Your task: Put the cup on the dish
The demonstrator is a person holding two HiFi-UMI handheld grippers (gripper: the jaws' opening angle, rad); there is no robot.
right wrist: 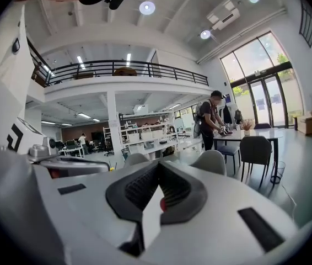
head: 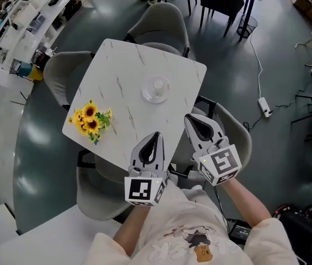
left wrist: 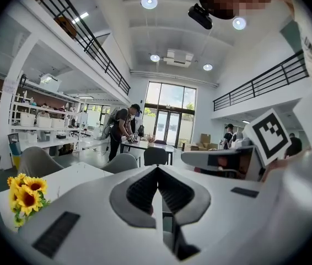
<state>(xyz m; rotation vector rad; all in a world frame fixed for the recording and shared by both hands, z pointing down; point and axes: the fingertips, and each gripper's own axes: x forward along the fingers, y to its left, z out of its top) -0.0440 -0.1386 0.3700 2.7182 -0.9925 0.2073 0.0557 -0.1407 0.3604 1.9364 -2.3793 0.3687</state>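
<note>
Ahead of right gripper [head: 191,119]: cup [head: 157,84] on dish [head: 148,97].

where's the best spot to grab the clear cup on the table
Grip the cup by its side wall below the rim, coming from the near side with the right tool, which is nearer. It seems to stand upright on the dish, and no handle shows, so a level pinch across its round body suits.

An open two-storey lab-workshop hall, with equipment shelves [left wrist: 39,122], a railed mezzanine [right wrist: 128,70] and work tables [right wrist: 251,132].
</note>
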